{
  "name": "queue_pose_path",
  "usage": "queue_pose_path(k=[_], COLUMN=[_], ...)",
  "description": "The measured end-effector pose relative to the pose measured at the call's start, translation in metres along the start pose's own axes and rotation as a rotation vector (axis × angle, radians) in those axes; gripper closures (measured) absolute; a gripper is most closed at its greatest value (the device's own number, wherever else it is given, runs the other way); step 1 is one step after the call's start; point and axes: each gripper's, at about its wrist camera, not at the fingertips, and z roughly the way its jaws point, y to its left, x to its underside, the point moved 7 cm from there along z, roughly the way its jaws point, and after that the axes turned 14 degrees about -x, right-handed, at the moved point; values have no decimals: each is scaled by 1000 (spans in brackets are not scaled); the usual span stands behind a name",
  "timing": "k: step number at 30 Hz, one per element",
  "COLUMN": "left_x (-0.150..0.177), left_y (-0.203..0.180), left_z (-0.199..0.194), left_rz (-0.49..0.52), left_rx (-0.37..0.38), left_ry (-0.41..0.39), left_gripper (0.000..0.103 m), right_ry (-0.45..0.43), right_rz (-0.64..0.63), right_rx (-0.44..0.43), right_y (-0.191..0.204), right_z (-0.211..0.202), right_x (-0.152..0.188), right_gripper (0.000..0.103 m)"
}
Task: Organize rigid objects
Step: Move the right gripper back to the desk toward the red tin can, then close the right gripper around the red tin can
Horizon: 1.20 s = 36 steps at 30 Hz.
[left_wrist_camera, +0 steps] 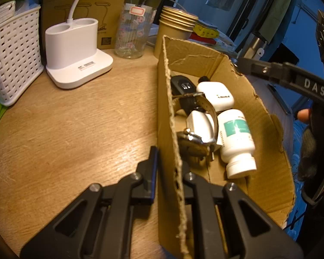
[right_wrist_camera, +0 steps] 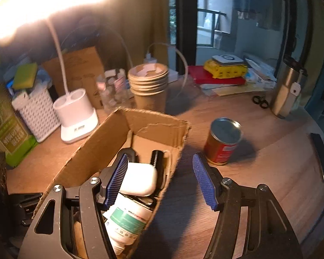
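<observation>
Looks like the sorting is mostly done here. The torn brown cardboard box [left_wrist_camera: 259, 108] on the wooden desk [left_wrist_camera: 75, 129] already has a white plastic pill bottle with a green label [left_wrist_camera: 237, 140], a white rounded earbuds case [left_wrist_camera: 218, 97], a silver wristwatch on a dark strap [left_wrist_camera: 196, 138] and a black gadget [left_wrist_camera: 182, 85] lying in it. What's left, as far as I can see, is the red tin can with a silver lid [right_wrist_camera: 223, 142], standing upright on the desk just to the right of the box. I'd guess that one goes in next, but that's only my read.

The left gripper [left_wrist_camera: 170, 172] is pinched nearly shut on the box's near-left wall, one finger outside and one inside, angled down and steadying it.

The right gripper [right_wrist_camera: 159, 181] is pointed down over the box's right wall with its blue ribbed pads [right_wrist_camera: 204, 181] spread fairly wide and nothing gripped. The left pad sits over the earbuds case inside the box, and the right pad is outside, near the can but not touching.
</observation>
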Motion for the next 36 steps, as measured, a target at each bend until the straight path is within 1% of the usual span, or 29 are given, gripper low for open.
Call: queue_pose_path(k=[7,12,20,24,26,36], left_x=[0,0,0,0,0,0], left_y=[0,0,0,0,0,-1], left_z=[0,0,0,0,0,0], left_rz=[0,0,0,1,3,3], left_rx=[0,0,0,-2,-4,-4], left_ry=[0,0,0,-1,-1,-1], left_gripper=[93,93,92,92,92,92], right_ry=[-34,-41,-25,-15,-9,4], right_rz=[28,71,105,96,87,92], right_rx=[27,51,72,107,124,125], right_y=[-22,-46,-77,-89,-93,-103], right_z=[-17,-19,-6,3,7,29], right_x=[-3,0,7,8,7,2], right_gripper=[37,37,37,37,37,37])
